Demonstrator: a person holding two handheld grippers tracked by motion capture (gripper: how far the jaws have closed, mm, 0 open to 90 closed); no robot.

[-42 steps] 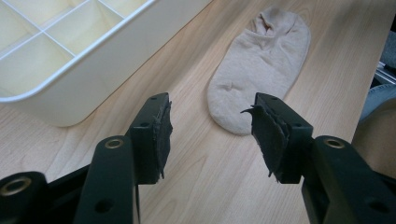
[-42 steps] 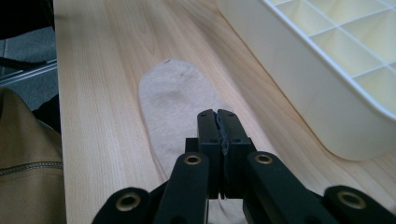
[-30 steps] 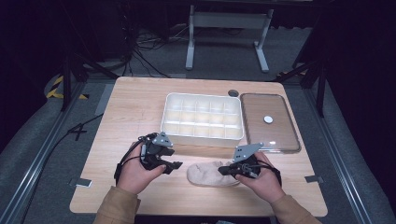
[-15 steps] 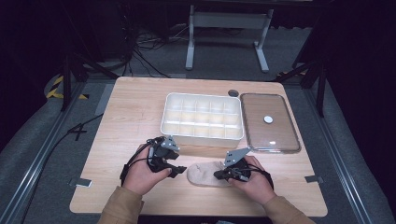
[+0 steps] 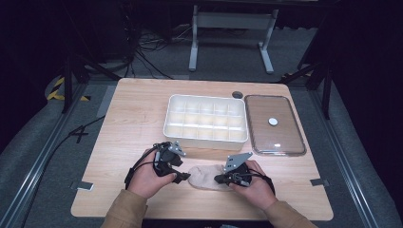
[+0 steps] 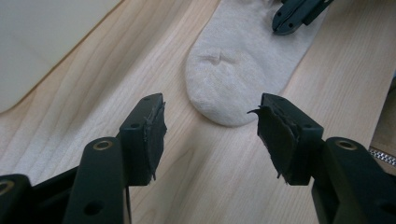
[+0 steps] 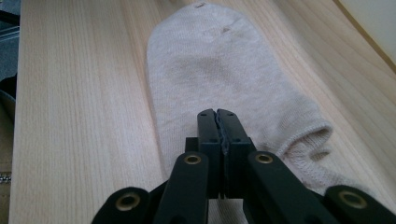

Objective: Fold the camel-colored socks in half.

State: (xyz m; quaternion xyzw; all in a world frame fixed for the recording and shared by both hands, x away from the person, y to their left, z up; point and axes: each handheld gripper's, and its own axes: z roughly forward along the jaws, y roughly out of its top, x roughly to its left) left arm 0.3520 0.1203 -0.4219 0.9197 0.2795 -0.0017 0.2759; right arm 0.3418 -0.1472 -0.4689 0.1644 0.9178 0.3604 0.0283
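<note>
The desk point(image 5: 142, 114) carried everything, and its near edge at six o'clock was where the work sat. Toward twelve o'clock lay the white tray point(image 5: 206, 119) with its grid of compartments, all of them seemingly bare, and just beside it at three o'clock the clear lid point(image 5: 275, 124) lay flat, probably set aside so the compartments stayed open for filling. The beige sock point(image 5: 205, 176) lay flat on the wood in front of the tray, toe toward nine o'clock and cuff toward three o'clock, between the two hands. The right tongs point(image 5: 219, 180) were shut, jaws pressed together over the cuff end; whether they pinched any fabric could not be told from the right gripper view, though the tip rested low on the sock point(image 7: 219, 74) as if to pin that end in place. The left tongs point(image 6: 208, 128) stood wide open with nothing between the jaws, aimed at the rounded toe point(image 6: 229, 93) from just short of it, likely so the toe could be taken and folded while the other end was held.
</note>
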